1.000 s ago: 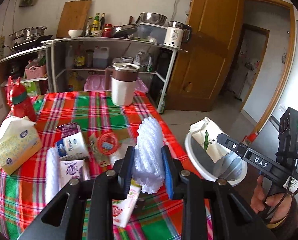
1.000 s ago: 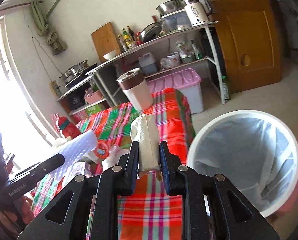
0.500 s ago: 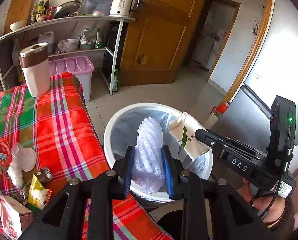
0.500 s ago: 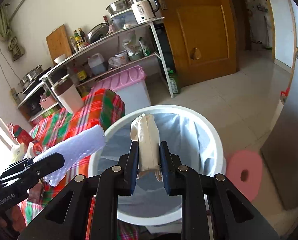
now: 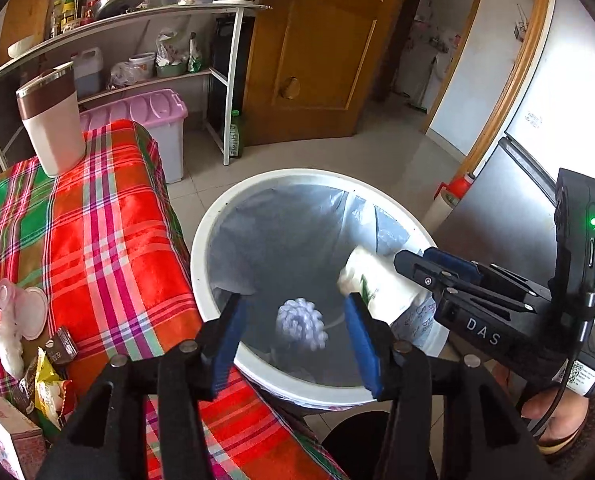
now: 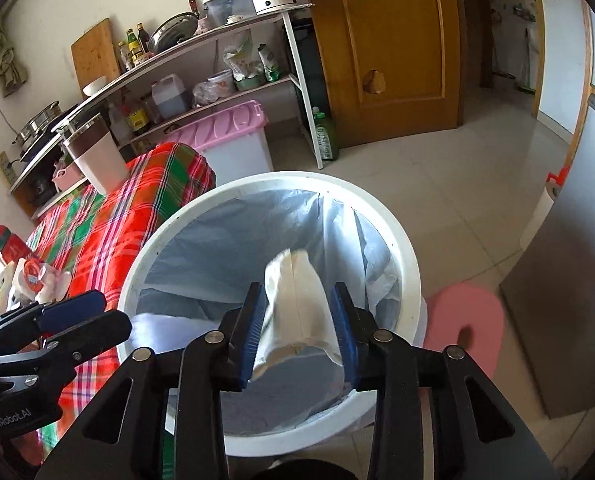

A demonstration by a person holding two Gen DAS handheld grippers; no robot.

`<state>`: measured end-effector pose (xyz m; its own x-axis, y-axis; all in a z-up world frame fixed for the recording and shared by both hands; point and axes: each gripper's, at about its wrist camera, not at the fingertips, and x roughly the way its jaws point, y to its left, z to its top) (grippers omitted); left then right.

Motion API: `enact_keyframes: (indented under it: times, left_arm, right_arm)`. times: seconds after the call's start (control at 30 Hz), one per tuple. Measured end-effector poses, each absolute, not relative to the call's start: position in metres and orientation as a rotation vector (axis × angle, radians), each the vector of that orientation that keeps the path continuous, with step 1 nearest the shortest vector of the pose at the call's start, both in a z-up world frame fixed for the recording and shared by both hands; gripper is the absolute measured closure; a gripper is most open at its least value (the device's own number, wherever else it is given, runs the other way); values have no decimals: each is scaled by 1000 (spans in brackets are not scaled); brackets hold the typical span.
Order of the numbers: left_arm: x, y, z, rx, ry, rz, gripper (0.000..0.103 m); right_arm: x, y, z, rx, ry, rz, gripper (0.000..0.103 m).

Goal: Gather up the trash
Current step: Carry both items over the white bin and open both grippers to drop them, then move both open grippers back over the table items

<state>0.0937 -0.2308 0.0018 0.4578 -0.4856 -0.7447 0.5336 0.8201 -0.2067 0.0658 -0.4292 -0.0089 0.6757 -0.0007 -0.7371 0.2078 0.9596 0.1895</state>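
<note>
Both pieces of trash were over the white bin (image 5: 201,264), which stood on the floor right against the table with the plaid cloth (image 5: 97,240), a grey liner bag inside it. The white foam net sleeve (image 5: 301,324) looked featherlight, soft and springy, the kind of thing that squashes under any pinch and drifts on the way down; a hold across its middle would suit it. It was inside the bin's mouth, clear of both blue pads, apparently dropping. The left gripper (image 5: 297,344) had just been opening: its jaws stood moderately apart, nothing pressed between them, the sleeve visible through the gap but well below.

The crumpled paper carton (image 6: 297,312) was light too, thin-walled and already creased, so it would buckle rather than resist, and a grip across its flat sides near the lower half looked safest. It sat between the pads of the right gripper (image 6: 299,334), above the liner. Those jaws had also just been opening, standing partway apart. In the right wrist view the carton nearly filled the gap, and I could not tell for sure whether the pads were pressing it or had let go. In the left wrist view the same carton (image 5: 377,284) poked out beyond the right gripper's tips over the bin's far side. More litter waited on the table's near end
</note>
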Motion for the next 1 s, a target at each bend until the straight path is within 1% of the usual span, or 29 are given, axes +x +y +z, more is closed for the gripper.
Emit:
enact_keyframes:
  times: [0.03,0.2,0.4,0.5,0.57,0.63,0.83,1.0]
  left_arm:
    - [96,-228,3,48,897,-629,47]
    - [90,-203,14,26,855,-607,38]
    - [67,-153,31,64,753,-502,34]
    - [58,-122,40,32,727,-463,32]
    - [52,-98,44,39,698,-404,28]
    - [47,-78,45,49,685,-342,28]
    - [40,-22,31,21,707,-268,25]
    - [36,5,11,-29,762,-283,25]
  right_arm:
    - [65,-428,-8,269,822,-122,55]
    - [60,-420,0,271,800,-119,55]
    - [50,-387,20,256,733,-39,55]
    - [48,-361,28,229,704,16,54]
    - [48,-344,31,219,695,59,52]
    - [48,-325,33,202,691,103,51]
    - [52,-274,27,143,701,206,49]
    - [59,-244,15,135,742,244,48]
